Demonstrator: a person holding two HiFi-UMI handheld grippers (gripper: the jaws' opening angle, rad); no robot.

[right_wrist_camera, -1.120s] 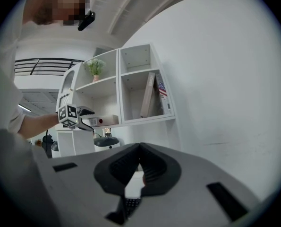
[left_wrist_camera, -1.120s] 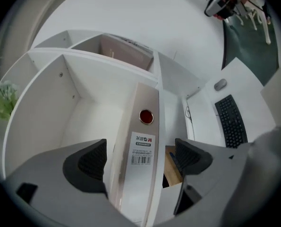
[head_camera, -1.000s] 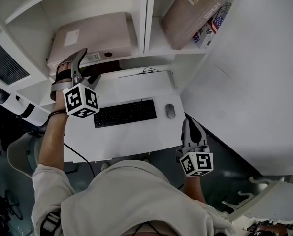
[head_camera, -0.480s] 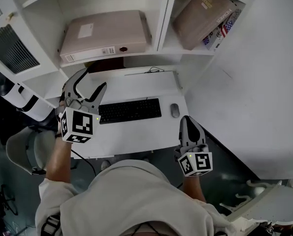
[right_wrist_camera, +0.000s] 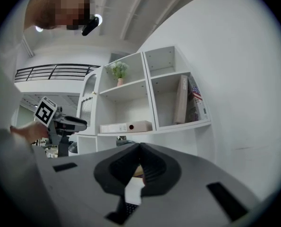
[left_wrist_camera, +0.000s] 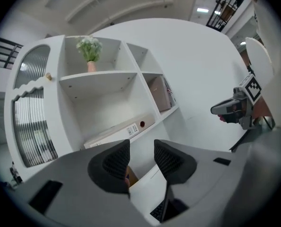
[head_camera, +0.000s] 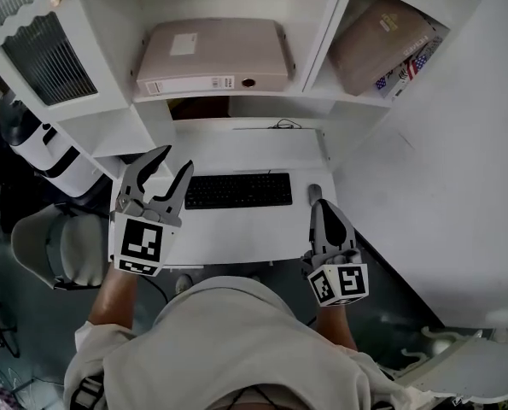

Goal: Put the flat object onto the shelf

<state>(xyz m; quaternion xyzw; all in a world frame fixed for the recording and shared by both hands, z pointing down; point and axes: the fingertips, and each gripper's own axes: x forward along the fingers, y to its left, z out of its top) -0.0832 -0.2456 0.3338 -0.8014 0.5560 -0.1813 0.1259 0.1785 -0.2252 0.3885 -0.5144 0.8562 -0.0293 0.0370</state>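
Head view: a flat beige lever-arch binder (head_camera: 211,54) lies on its side in the lower-left bay of the white shelf unit (head_camera: 271,95), labelled spine facing out, well apart from both tools. The left gripper (head_camera: 175,162) hangs over the left part of the white desk (head_camera: 236,148), near the black keyboard (head_camera: 238,190). The right gripper (head_camera: 324,207) is at the desk's front right, just beside a small grey mouse (head_camera: 314,194). A flat brown parcel (head_camera: 380,32) leans in the right bay. Left gripper view: the jaws of the left gripper (left_wrist_camera: 141,148) are a little apart and closing, w/ nothing between the pads, only desk and shelf beyond. The binder (left_wrist_camera: 126,129) is straight ahead. This view adds what the head cam misses: a pale-flowered plant in a pink pot (left_wrist_camera: 89,48) on the shelf above, plus the right gripper (left_wrist_camera: 232,109) seen side-on. Right gripper view: the jaws of the right gripper (right_wrist_camera: 140,150) are pressed together at the tips and grip nothing. The binder (right_wrist_camera: 126,126) shows spine-on, the plant (right_wrist_camera: 119,71) sits above it, and the parcel (right_wrist_camera: 181,98) looks near upright here. The left gripper (right_wrist_camera: 60,122) is out at the left.
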